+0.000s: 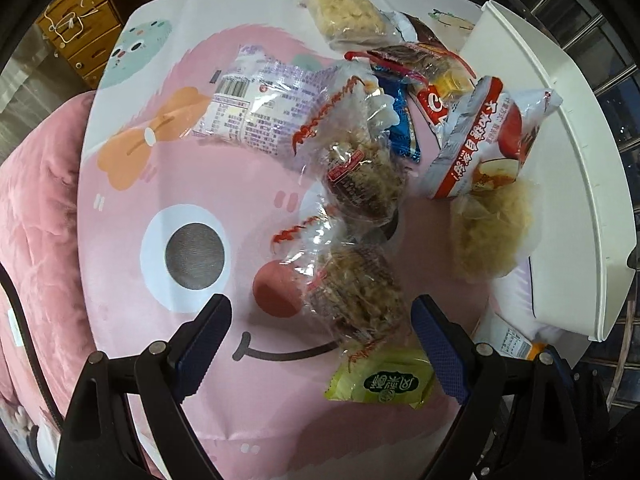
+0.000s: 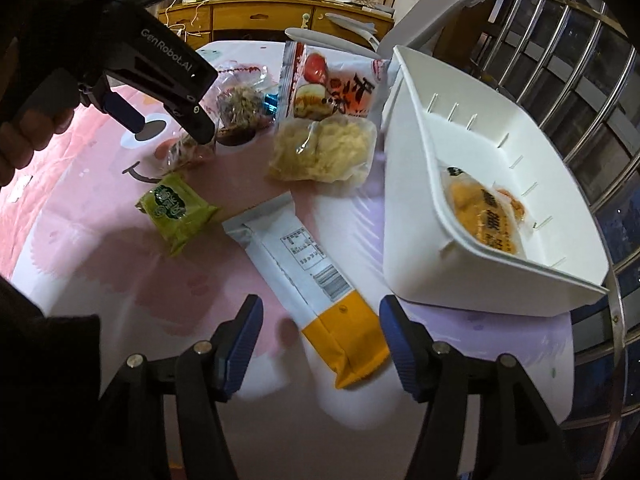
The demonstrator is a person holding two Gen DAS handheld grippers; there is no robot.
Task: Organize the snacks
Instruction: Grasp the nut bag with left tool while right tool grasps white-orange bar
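A: Crinkly clear plastic with a red zigzag seal is what is sitting between the spread pads of the left gripper: the clear-wrapped brown shredded-topping cake is lying near the middle of the pink cartoon-face tablecloth, its twin just beyond it. Neither pad is touching the wrapper.

B: And the right gripper?

A: It is standing open too, empty, hovering over the long white-and-orange flat packet that is lying near the table's near edge, just beside the white plastic bin. One orange-labelled packet is already lying inside the bin.

B: How should the left one be closing?

A: I would judge it is best coming straight down so the pads are meeting the firm cake body, not the loose crimped ends, which would be slipping. Squeezing gently matters; the cake looks soft. The small green square packet is touching the wrapper's near end, so lifting cleanly upward should avoid dragging it.

B: Any writing?

A: "GenRobot.AI" is showing on the left gripper's black body in the right wrist view. The green packet is carrying Chinese characters in an oval badge. The red-and-white pouch by the bin is showing large Chinese lettering, and a red wrapper behind it starts with a "C". Barcodes and nutrition tables are showing on the long packet and on the clear purple-printed bag, too small to read.
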